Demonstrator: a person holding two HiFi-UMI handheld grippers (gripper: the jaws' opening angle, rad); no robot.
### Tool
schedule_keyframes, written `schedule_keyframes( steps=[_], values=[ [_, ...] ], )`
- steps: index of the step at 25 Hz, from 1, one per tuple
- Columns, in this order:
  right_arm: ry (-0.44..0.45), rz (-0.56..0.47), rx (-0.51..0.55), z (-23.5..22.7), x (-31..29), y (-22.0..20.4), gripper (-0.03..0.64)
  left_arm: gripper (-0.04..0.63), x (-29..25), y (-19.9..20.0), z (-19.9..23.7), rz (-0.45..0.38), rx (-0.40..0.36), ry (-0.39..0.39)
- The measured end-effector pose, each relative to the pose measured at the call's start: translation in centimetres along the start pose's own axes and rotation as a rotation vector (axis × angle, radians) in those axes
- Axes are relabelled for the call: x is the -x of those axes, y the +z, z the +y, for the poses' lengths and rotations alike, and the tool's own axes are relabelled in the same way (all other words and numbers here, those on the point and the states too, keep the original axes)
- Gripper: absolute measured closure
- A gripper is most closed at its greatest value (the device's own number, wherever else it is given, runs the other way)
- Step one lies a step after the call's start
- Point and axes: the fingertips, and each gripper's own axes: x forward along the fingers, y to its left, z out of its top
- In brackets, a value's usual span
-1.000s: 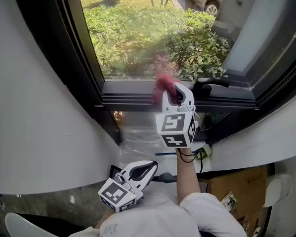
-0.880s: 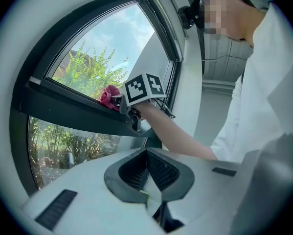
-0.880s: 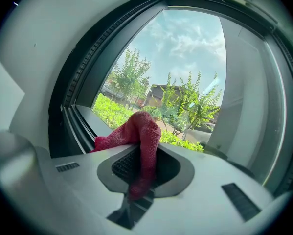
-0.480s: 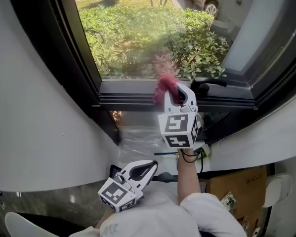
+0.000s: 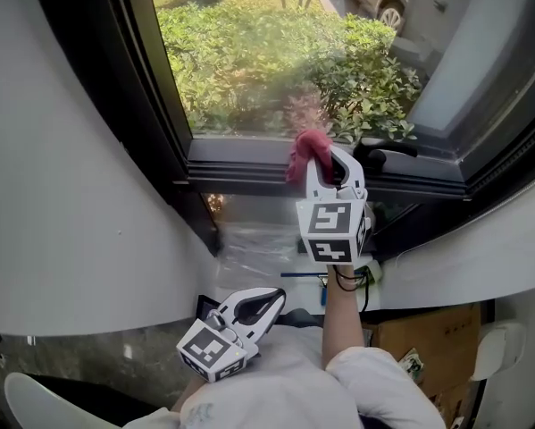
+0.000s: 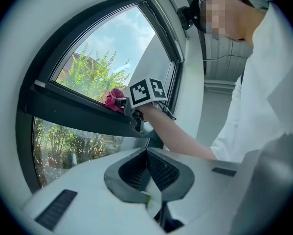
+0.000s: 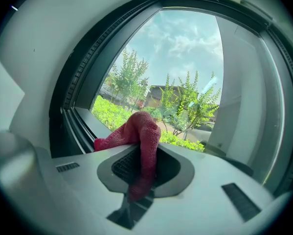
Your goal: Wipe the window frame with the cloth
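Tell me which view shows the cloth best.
Right gripper view: the cloth fills the centre, close up, clamped in the right gripper. Head view shows only a small red bunch at the frame; left gripper view shows a distant speck.

bright daylight is let in through the far glass (image 5: 240, 25), where the greenery (image 5: 356, 88) is hazed by glare. the window frame (image 5: 249, 164) is left dark against it. both gripper views are bowed at the edges and blackened at the corners.

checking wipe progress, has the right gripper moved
Yes, slightly: right gripper and cloth slid rightward along the window frame, nearer the black handle.
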Motion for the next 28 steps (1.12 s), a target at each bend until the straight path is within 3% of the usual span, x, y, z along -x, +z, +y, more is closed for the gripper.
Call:
schedule_keyframes(
  steps=[5, 10, 14, 21, 28],
  values=[
    [0.111, -0.18, -0.151, 2.1, 1.4, 5.2, 0.549, 0.586, 1.2, -0.1, 0.2, -0.012, 0.008, 0.028],
    [0.224, -0.311, -0.106, 7.9, 2.6, 9.5, 0.549, 0.586, 2.6, -0.2, 0.4, -0.029, 0.011, 0.072],
    [0.31, -0.311, -0.036, 13.3, 2.0, 10.3, 0.549, 0.584, 3.8, -0.3, 0.3, -0.034, 0.013, 0.099],
    [0.372, -0.257, 0.032, 18.8, 0.1, 9.3, 0.549, 0.586, 5.6, -0.5, 0.5, -0.053, 0.011, 0.14],
    [0.332, -0.264, 0.036, 20.6, -1.0, 8.2, 0.549, 0.585, 5.8, -0.7, 0.1, -0.049, 0.019, 0.131]
  ],
)
